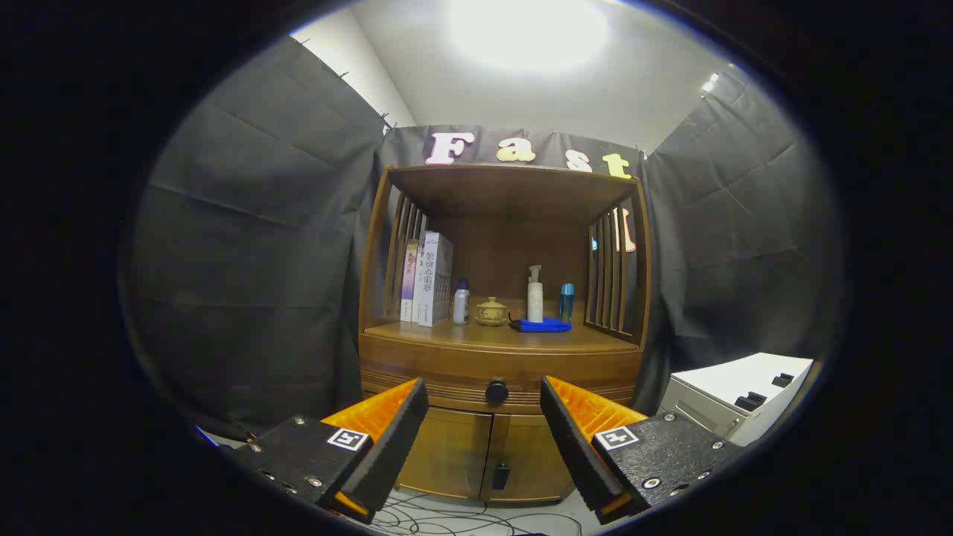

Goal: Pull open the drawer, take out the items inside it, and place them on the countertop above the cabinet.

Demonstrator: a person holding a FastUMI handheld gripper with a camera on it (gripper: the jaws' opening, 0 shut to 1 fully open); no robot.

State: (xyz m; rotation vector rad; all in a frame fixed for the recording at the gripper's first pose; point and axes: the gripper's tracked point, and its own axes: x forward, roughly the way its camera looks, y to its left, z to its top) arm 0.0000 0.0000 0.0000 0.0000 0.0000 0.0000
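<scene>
your gripper (484,394) fingers are spread apart, empty, with the closed drawer's knob (496,390) beyond them.

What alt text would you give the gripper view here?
The hand-held gripper is open, its fingers either side of the knob on a closed wooden drawer, apart from it. The countertop above holds books, bottles, a small lidded pot and a blue cloth; cabinet doors sit below.
</scene>
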